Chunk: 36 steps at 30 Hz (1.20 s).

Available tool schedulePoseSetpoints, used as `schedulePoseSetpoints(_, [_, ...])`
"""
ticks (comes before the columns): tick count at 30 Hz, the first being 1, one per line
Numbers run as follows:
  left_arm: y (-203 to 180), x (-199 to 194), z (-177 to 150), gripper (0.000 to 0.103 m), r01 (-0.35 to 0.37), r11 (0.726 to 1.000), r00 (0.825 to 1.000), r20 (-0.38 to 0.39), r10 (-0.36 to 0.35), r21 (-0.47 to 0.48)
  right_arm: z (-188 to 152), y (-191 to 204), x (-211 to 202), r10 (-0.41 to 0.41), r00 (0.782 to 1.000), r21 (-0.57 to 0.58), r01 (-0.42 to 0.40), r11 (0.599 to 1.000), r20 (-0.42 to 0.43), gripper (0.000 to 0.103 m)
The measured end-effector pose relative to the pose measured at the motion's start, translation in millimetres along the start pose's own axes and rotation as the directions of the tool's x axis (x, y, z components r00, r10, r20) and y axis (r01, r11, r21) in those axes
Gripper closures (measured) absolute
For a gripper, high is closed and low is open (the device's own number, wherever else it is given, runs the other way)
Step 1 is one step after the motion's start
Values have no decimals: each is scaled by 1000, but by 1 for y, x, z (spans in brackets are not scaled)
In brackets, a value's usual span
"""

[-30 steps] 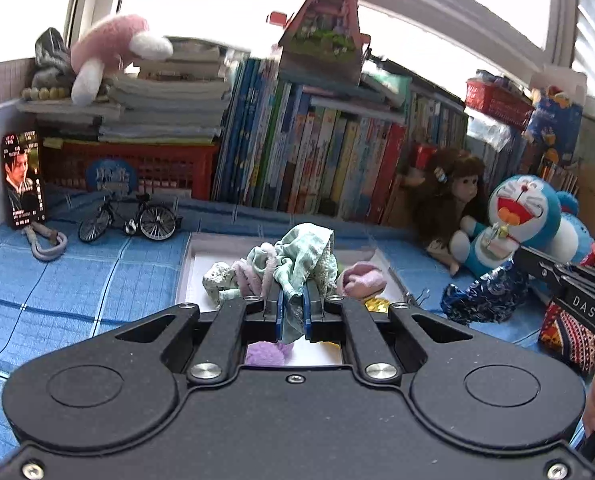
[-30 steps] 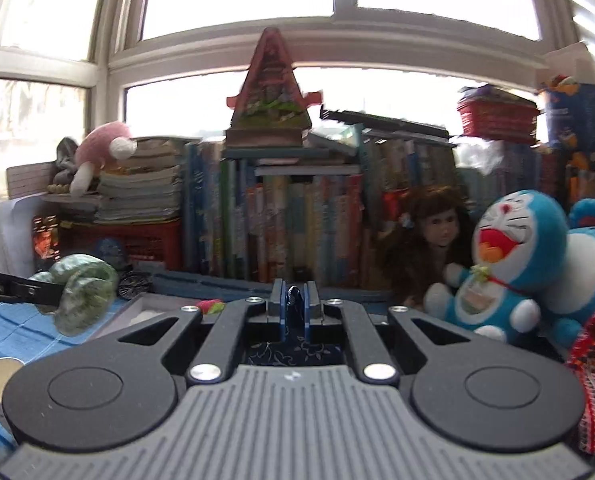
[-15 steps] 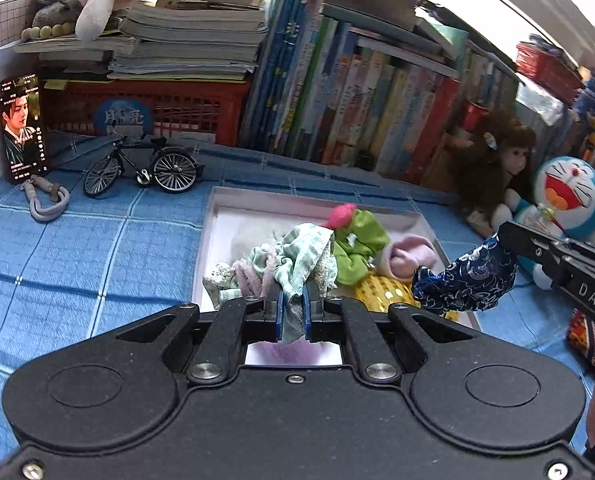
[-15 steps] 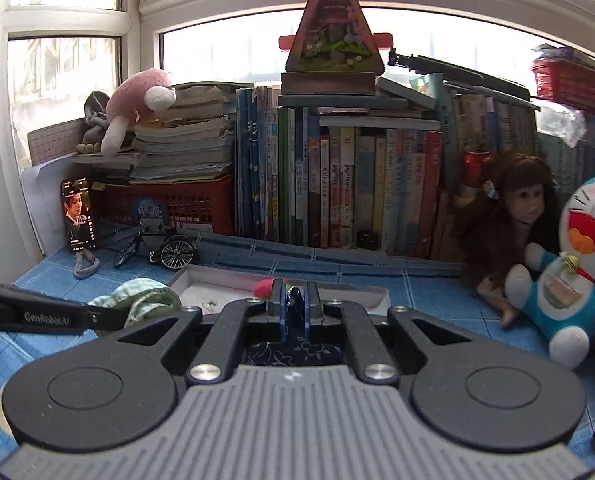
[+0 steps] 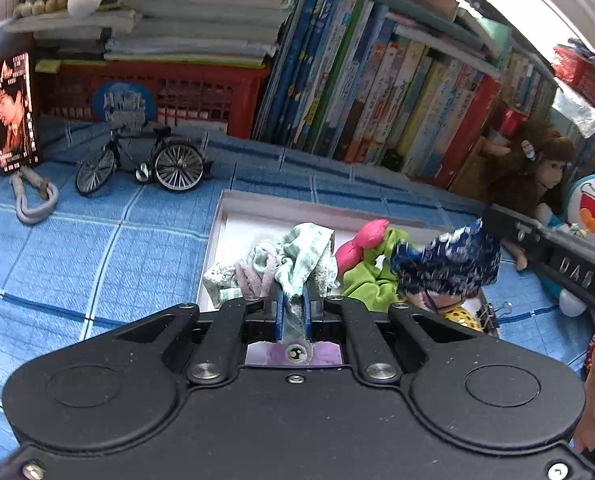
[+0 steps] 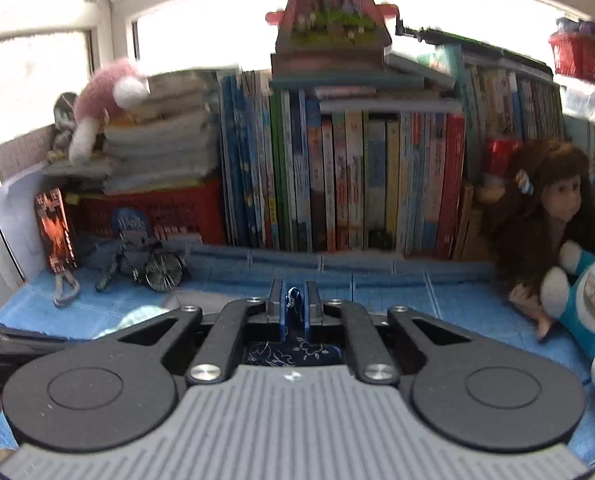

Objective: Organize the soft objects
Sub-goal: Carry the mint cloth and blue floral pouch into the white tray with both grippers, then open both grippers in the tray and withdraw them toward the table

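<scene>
Soft things are what both my hands carry: my left hand-held gripper [image 5: 293,306] is clamped tight on a pale mint-green striped cloth bundle [image 5: 303,254], and my right hand-held gripper [image 6: 295,312] is closed just as tightly on a dark navy floral-print fabric piece [image 6: 294,302].

What the coming move turns on is the shallow white rectangular tray [image 5: 281,210] on the blue checked tabletop [image 5: 97,248]. In my left wrist view it lies dead ahead at twelve o'clock and below my fingertips. Its long axis seems to run across me from nine to three, though the lens bends it and I can't be sure. The mint cloth hangs over the near-left part of the tray, above a grey-pink knitted scrap [image 5: 253,276]. A pink and lime-green soft toy [image 5: 367,258] already lies in the tray at about one o'clock.

In that same view the navy fabric [image 5: 445,262] hangs at two o'clock over the tray's right end, from the black fingers reaching in from three o'clock. Each hand looks about equally close to its own end, left over the left half, right over the right.

My left hand pitches steeply down toward the tray. My right is tipped down more gently and looks mostly at the row of upright books [image 6: 345,176], so the tray is largely hidden beneath it in that view.

I judge that both pieces are nearly placed for release into the tray.
</scene>
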<state>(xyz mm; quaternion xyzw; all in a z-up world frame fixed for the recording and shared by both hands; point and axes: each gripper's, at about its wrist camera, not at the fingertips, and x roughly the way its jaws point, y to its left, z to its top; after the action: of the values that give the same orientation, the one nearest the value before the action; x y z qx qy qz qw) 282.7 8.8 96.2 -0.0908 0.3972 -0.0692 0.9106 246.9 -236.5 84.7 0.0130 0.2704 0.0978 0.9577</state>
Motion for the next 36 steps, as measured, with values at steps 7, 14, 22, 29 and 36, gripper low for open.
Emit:
schedulePoseSetpoints(7, [1,21,-10,94,6,1000,997,-73,-7,-5,-16,-3,16,-26,993,-27,23,999,-111,92])
schedulePoseSetpoints(14, [-1,26,-14,94,16,1000,995,-95,-17,-3,-16,-3,19,-25,989,-35,20,999,-148,92])
schedulePoseSetpoints(22, [-4,25,-17,87,52,999,993,-107,-51,3,-25,4,27,-15,981,-50,6,999,-195,92])
schedulePoseSetpoints(29, [-8,11,-19,76,56,998,995,-87,-54,17,-21,0,16,-1,984,-17,-2,1000,-178,62])
schedulePoseSetpoints(36, [-17,-12,-22,67,63,996,996,-60,-60,57,-19,-5,-1,25,985,9,-24,1000,-169,45])
